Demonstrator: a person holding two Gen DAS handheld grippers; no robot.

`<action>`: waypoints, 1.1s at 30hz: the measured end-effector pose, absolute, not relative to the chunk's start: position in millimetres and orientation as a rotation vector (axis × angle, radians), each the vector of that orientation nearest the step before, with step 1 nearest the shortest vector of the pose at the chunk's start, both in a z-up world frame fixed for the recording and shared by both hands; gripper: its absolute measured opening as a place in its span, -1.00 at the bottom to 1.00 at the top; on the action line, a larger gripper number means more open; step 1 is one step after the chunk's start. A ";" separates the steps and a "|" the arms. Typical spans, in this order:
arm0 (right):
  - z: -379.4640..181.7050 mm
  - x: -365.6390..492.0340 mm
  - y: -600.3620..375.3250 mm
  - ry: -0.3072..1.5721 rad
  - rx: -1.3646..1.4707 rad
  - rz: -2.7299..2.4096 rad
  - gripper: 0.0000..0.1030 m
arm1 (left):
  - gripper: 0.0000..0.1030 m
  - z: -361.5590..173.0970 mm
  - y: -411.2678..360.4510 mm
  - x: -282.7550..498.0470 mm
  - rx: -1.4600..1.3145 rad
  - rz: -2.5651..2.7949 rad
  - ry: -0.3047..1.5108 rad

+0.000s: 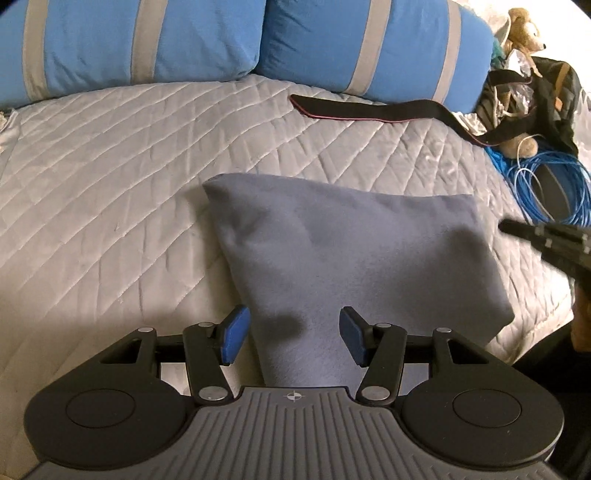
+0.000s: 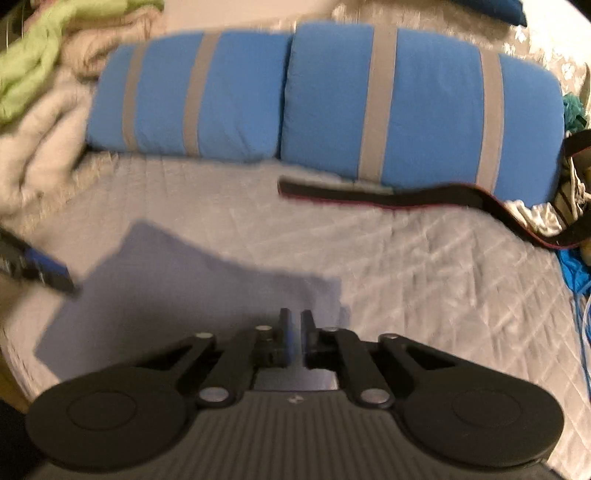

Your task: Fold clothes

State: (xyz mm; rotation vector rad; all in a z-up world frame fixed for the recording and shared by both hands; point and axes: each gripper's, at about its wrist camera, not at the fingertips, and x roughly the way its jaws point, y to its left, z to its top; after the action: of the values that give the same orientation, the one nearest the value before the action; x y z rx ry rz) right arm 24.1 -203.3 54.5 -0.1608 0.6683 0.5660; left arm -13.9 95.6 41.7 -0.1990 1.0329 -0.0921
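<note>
A grey-blue folded cloth [image 1: 354,258] lies flat on the quilted grey bed cover [image 1: 110,177]. My left gripper [image 1: 293,338] is open, with its blue pads on either side of the cloth's near edge, holding nothing. My right gripper [image 2: 295,341] has its jaws almost together with a thin gap, and nothing shows between them. It hovers at the right corner of the cloth [image 2: 192,288]. The right gripper's tip shows in the left wrist view [image 1: 517,229], beside the cloth's right edge. The left gripper's fingertips [image 2: 48,273] show at the left edge of the blurred right wrist view.
Two blue pillows with grey stripes [image 1: 369,48] lie across the back. A black strap [image 1: 369,110] lies in front of them. A coil of blue cable [image 1: 546,184], a dark bag and a teddy bear [image 1: 524,33] are at the right. Crumpled white and green bedding [image 2: 44,74] sits far left.
</note>
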 end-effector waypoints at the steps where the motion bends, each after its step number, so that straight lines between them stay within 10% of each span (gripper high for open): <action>1: 53.5 28.3 -201.0 0.657 -0.162 0.555 -0.88 | 0.01 40.0 93.9 -12.7 -0.191 -0.094 1.037; 14: 14.1 88.4 -187.6 0.874 -0.181 0.441 -0.74 | 0.01 24.7 110.9 -8.8 -0.292 -0.051 1.048; 18: 25.6 94.2 -207.8 0.930 -0.087 0.452 0.62 | 0.03 23.3 124.0 -6.2 -0.390 -0.052 1.053; 19: 25.7 94.9 -213.2 0.949 -0.054 0.468 0.68 | 0.10 22.4 128.1 -5.3 -0.426 -0.060 1.055; 33: -21.0 105.9 -221.3 1.278 0.190 0.623 0.74 | 0.23 -21.0 159.4 5.0 -0.755 -0.123 1.132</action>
State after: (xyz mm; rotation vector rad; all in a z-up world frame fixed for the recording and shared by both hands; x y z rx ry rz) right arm 105.9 -221.3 -21.0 0.1899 1.2782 0.6234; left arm 5.0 159.4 -21.0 -0.7554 1.1319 -0.1225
